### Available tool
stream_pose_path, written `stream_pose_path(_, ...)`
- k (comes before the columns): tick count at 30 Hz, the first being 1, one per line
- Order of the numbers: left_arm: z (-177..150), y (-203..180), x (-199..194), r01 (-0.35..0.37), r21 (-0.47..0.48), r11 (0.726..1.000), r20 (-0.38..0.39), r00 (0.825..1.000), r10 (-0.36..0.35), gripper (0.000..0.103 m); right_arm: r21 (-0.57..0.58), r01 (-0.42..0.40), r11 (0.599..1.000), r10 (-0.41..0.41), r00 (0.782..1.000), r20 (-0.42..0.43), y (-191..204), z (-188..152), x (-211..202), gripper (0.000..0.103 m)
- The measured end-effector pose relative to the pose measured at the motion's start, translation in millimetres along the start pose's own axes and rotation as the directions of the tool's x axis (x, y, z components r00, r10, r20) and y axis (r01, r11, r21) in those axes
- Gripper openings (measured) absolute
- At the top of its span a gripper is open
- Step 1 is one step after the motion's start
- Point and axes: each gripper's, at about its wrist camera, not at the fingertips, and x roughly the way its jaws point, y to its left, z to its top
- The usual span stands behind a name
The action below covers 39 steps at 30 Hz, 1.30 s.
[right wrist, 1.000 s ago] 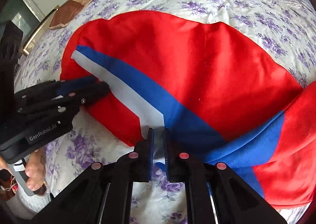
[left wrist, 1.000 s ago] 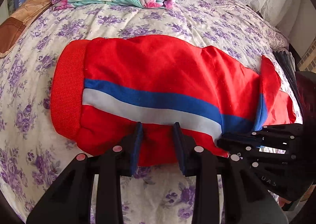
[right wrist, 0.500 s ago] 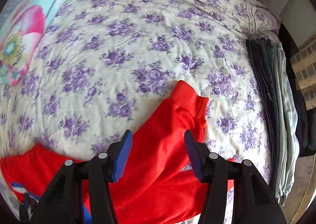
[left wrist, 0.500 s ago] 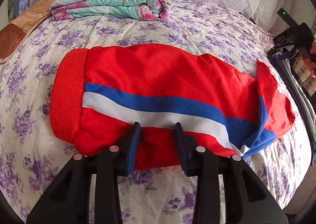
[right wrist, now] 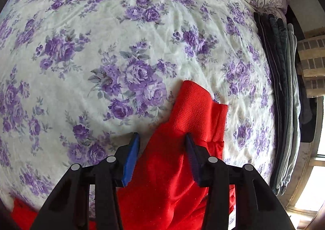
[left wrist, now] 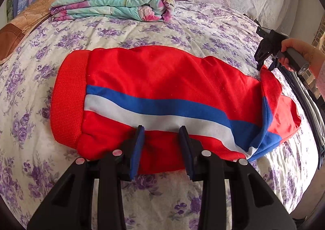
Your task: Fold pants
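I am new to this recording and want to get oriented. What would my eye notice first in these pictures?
The bright red pants with a blue and white stripe lie across the purple-flowered bedsheet. The left gripper stands at their near edge, fabric between its fingers. The right gripper is over the ribbed cuff end, its jaws just closing with red cloth between them, not yet pressed. Behind, a folded floral blanket rests on the bed.

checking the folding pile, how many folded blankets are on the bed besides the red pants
1: a floral folded blanket at the far end of the bed, beyond the red pants. A dark clothes stack lies along the right edge; more may be hidden.
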Motion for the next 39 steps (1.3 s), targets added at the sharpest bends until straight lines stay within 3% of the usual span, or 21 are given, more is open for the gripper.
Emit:
stream_pose_path(1, 0, 1, 0, 0.004, -0.003, 1.000, -0.001, 1.000, -0.004, 0.034, -0.005, 0.024, 1.000, -0.024, 1.000, 0.008, -1, -2, -3, 0.024)
stream_pose_path(2, 1, 1, 0, 0.005, -0.004, 1.000, -0.001, 1.000, -0.005, 0.034, -0.013, 0.040, 0.999, -0.040, 0.999, 0.007, -4, -5, -4, 0.015)
stream_pose_path(7, 0, 0, 0, -0.002, 0.001, 1.000, 0.002, 1.000, 0.002, 0.034, 0.022, -0.069, 0.997, 0.068, 0.996, 0.055, -43, -25, -21, 0.005)
stream_pose_path(10, 0, 0, 0, -0.005, 0.004, 1.000, 0.002, 1.000, 0.005, 0.034, 0.038, -0.199, 0.979, 0.193, 0.973, 0.128, -78, -47, -43, 0.005)
stream_pose_path(13, 0, -1, 0, -0.007, 0.006, 1.000, 0.003, 1.000, 0.007, 0.034, 0.027, -0.328, 0.944, 0.314, 0.922, 0.226, -122, -85, -67, 0.004)
stream_pose_path(16, 0, -2, 0, -0.017, 0.014, 1.000, 0.007, 1.000, 0.017, 0.034, 0.016, -0.409, 0.912, 0.384, 0.869, 0.313, -168, -138, -69, 0.004)
stream_pose_path(19, -1, -4, -1, -0.027, 0.020, 0.999, 0.011, 1.000, 0.026, 0.034, 0.059, -0.498, 0.865, 0.450, 0.823, 0.345, -207, -191, -26, 0.005)
stream_pose_path(21, -1, -3, -2, -0.027, 0.018, 0.999, 0.013, 1.000, 0.027, 0.034, 0.099, -0.535, 0.839, 0.480, 0.814, 0.328, -212, -212, 23, 0.004)
stream_pose_path(22, 0, -3, -2, -0.025, 0.017, 1.000, 0.012, 1.000, 0.025, 0.034, 0.110, -0.568, 0.816, 0.511, 0.796, 0.324, -209, -218, 48, 0.004)
stream_pose_path(23, 0, -2, -2, -0.023, 0.015, 1.000, 0.010, 1.000, 0.023, 0.034, 0.110, -0.604, 0.789, 0.544, 0.771, 0.333, -207, -223, 69, 0.003)
stream_pose_path(24, 1, -2, -2, -0.021, 0.017, 1.000, 0.007, 1.000, 0.021, 0.034, 0.096, -0.664, 0.742, 0.582, 0.708, 0.400, -211, -229, 79, 0.003)
stream_pose_path(25, 1, -2, -4, -0.021, 0.021, 1.000, -0.002, 1.000, 0.021, 0.034, 0.081, -0.694, 0.716, 0.602, 0.671, 0.434, -214, -236, 81, 0.003)
stream_pose_path(27, 2, -4, -14, -0.032, -0.002, 0.999, -0.021, 0.999, 0.032, 0.034, 0.053, -0.725, 0.686, 0.627, 0.627, 0.462, -217, -243, 84, 0.003)
stream_pose_path(29, 3, -9, -30, -0.025, -0.035, 0.999, -0.005, 1.000, 0.025, 0.033, 0.047, -0.753, 0.656, 0.655, 0.599, 0.461, -219, -245, 89, 0.005)
stream_pose_path(31, 6, -23, -45, 0.001, -0.044, 0.999, 0.020, 1.000, 0.000, 0.033, 0.040, -0.768, 0.640, 0.679, 0.589, 0.438, -221, -246, 89, 0.010)
stream_pose_path(32, 9, -34, -48, 0.004, -0.031, 1.000, 0.023, 1.000, -0.004, 0.033, 0.051, -0.755, 0.653, 0.671, 0.609, 0.422, -222, -247, 88, 0.028)
stream_pose_path(33, 11, -47, -48, -0.003, -0.008, 1.000, 0.021, 1.000, 0.003, 0.033, 0.054, -0.746, 0.664, 0.664, 0.622, 0.415, -224, -248, 87, 0.034)
stream_pose_path(34, 14, -60, -44, -0.013, 0.015, 1.000, 0.016, 1.000, 0.013, 0.033, 0.043, -0.748, 0.662, 0.670, 0.617, 0.413, -227, -251, 85, 0.034)
stream_pose_path(35, 16, -72, -37, -0.020, 0.037, 0.999, 0.005, 1.000, 0.020, 0.034, 0.039, -0.739, 0.673, 0.663, 0.626, 0.410, -228, -255, 82, 0.034)
stream_pose_path(39, 17, -98, 11, -0.024, 0.088, 0.996, -0.086, 0.996, 0.031, 0.034, 0.034, -0.637, 0.770, 0.561, 0.702, 0.440, -238, -271, 64, 0.034)
